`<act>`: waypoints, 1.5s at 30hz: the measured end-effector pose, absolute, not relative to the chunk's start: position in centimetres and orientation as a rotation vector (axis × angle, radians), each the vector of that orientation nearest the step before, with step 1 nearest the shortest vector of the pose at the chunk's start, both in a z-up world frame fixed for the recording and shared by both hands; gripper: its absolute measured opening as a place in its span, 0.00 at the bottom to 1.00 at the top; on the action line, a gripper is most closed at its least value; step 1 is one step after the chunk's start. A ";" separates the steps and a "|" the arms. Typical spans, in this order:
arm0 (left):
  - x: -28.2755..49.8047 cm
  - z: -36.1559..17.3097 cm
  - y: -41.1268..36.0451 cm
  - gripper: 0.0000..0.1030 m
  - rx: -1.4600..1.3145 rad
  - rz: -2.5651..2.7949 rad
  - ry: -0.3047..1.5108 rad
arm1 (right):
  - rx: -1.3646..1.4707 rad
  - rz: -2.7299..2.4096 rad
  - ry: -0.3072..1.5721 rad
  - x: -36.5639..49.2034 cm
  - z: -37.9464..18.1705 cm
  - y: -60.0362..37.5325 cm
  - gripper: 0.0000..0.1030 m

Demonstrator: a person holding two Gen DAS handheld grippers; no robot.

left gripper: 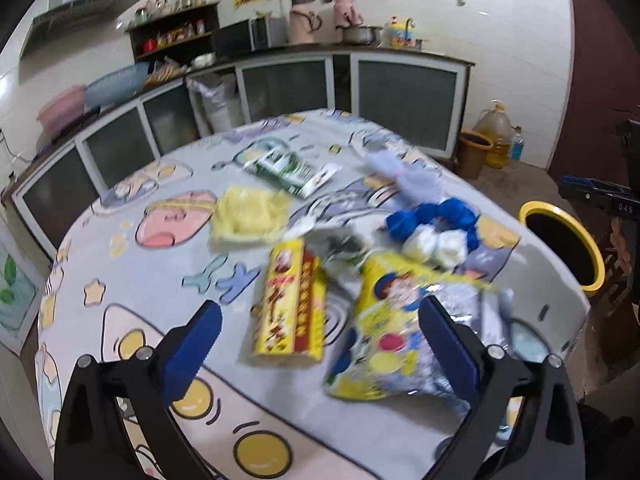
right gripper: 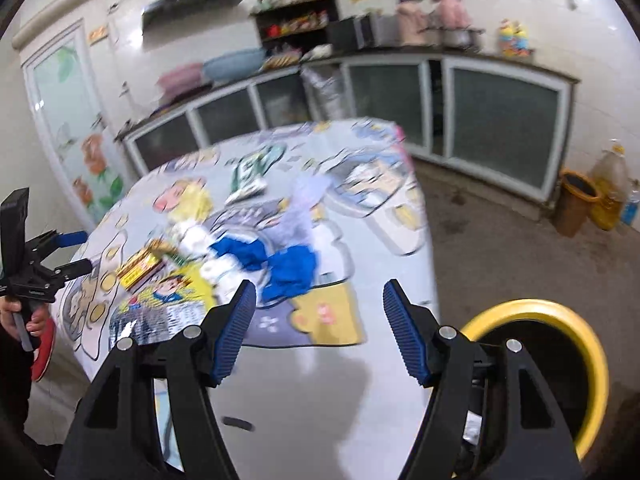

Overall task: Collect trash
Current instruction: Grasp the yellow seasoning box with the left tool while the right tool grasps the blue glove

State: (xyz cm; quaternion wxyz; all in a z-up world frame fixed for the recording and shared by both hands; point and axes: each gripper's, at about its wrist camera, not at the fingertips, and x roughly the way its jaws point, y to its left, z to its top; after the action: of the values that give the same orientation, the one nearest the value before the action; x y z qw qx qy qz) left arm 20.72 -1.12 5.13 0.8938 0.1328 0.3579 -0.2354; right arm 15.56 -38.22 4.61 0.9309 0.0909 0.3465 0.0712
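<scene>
Both claws, left and right, hang empty, jaws apart, over the counter. Trash lies scattered: take the yellow snack bag at five o'clock of the yellow box, lifting it clear, then carry it to the yellow-rimmed bin at three o'clock

A pale blue cartoon-print tablecloth carries a yellow-and-red printed carton, crumpled blue plastic bag; beside it, a yellow-rimmed black bin.

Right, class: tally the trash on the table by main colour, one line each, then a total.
Yellow: 3 – bag, box, snack packet
Green: 1 – packet
Blue: 1 – blue wad
White: 1 – white wad
Lilac: 1 – wrapper
Total: 7
</scene>
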 end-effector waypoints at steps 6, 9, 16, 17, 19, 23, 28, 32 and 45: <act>22.3 3.3 -0.6 0.92 0.263 -0.505 0.781 | 0.217 0.165 0.806 20.1 1.5 -36.1 0.61; 23.4 2.3 -1.0 0.92 0.274 -0.511 0.803 | 0.236 0.170 0.831 21.6 0.5 -35.8 0.61; 26.0 0.9 -1.3 0.92 0.244 -0.518 0.844 | 0.240 0.191 0.868 24.5 -0.5 -34.9 0.58; 26.4 0.7 -1.3 0.92 0.241 -0.517 0.853 | 0.244 0.198 0.875 24.9 -0.7 -34.8 0.58; 27.3 0.1 -1.5 0.92 0.239 -0.511 0.876 | 0.241 0.196 0.885 25.5 -0.9 -34.6 0.58; 28.7 -1.0 -2.1 0.92 0.238 -0.517 0.917 | 0.227 0.187 0.906 26.6 -1.6 -34.5 0.58; 30.0 -2.3 -2.6 0.92 0.226 -0.523 0.954 | 0.227 0.192 0.944 27.7 -2.5 -34.4 0.52; 30.5 -2.7 -2.7 0.82 0.215 -0.529 0.973 | 0.249 0.204 0.983 28.7 -3.6 -34.4 0.47; 28.6 1.2 0.2 0.33 0.202 -0.473 0.919 | 0.295 0.250 0.897 26.1 0.8 -34.9 0.15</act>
State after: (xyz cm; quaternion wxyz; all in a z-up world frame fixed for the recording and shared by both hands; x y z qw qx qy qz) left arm 28.58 0.16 1.16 0.8646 0.0962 0.4385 -0.2256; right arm 26.08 -34.92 0.76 0.8831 0.1416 0.4308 0.1203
